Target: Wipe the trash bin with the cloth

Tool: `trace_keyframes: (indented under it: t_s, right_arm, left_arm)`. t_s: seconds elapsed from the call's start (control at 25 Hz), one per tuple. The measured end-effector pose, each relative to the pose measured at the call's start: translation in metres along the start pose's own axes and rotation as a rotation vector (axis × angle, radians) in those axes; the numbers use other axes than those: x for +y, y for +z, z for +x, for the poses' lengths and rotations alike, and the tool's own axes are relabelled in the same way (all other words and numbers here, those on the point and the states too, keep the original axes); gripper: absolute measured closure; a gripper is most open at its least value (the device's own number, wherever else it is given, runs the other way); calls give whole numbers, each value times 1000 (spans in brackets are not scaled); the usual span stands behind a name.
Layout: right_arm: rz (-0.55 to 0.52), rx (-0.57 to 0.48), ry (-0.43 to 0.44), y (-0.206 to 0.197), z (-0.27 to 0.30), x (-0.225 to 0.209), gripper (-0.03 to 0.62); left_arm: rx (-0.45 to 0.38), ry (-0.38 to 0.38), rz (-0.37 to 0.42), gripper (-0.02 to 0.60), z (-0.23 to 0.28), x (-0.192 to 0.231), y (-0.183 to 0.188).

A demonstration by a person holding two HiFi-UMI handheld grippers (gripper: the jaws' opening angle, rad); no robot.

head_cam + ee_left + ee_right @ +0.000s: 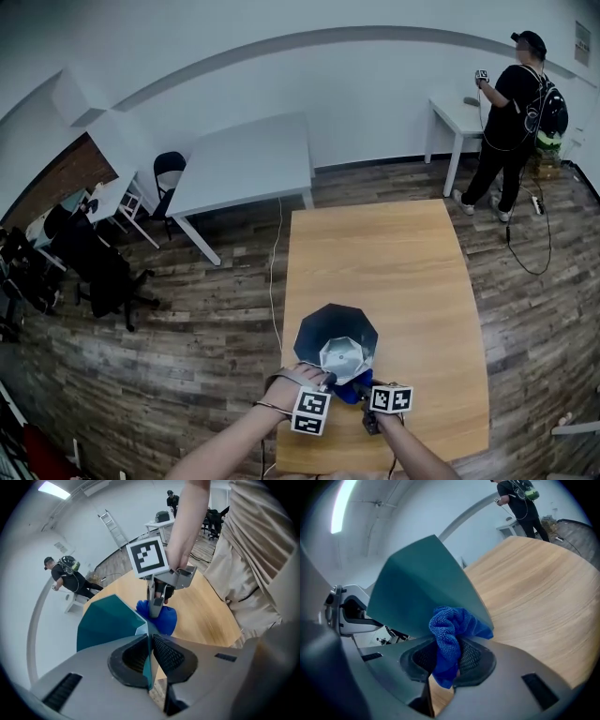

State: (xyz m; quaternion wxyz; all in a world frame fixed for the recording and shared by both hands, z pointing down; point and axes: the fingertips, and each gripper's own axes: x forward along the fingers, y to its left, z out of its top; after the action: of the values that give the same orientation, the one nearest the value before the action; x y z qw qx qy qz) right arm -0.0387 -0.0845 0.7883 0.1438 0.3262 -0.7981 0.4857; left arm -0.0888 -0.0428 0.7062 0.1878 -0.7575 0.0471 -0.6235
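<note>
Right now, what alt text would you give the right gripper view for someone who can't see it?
The right tool clamps a bunched blue cloth at the slanted side of a teal bin, which stands on a wooden table. Far behind, a person stands by a white desk.

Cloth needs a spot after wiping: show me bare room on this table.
The wooden table is bare from the trash bin to its far edge and along its right side. Crowded at the near edge: left tool on the bin's rim, right tool holding the blue cloth.
</note>
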Motion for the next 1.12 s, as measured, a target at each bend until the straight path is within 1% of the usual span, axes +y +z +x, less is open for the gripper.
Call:
trace_keyframes:
  t_s: [0.16, 0.36, 0.56, 0.68, 0.8, 0.84, 0.92, 1.0, 1.12]
  right_arm:
    - [35, 69, -27, -16, 27, -28, 514]
    - [24, 155, -84, -34, 58, -67, 514]
    - [23, 190, -135, -51, 85, -93, 514]
    - [10, 190, -131, -55, 92, -102, 514]
    - [-1, 186, -122, -54, 89, -106, 514]
    - [-1, 184, -121, -53, 87, -105, 514]
    - [7, 174, -122, -50, 77, -100, 514]
    - [8, 148, -120, -45, 60, -90, 514]
    - [-19, 94, -85, -33, 29, -65, 514]
  left_arm:
    - [-9, 2, -12, 537, 0, 2, -2]
    - [-15, 0, -16, 538, -1, 7, -1]
    - [-19, 4, -34, 537, 0, 4, -5]
    - [-24, 6, -56, 538, 1, 5, -3]
    - [-28, -1, -80, 538, 5, 5, 2]
    - [-34, -7, -97, 538, 5, 5, 2]
    - [-65, -23, -155, 541, 5, 5, 2]
    - [-93, -26, -211, 543, 2, 5, 2]
    - [-94, -21, -246, 543, 1, 7, 2]
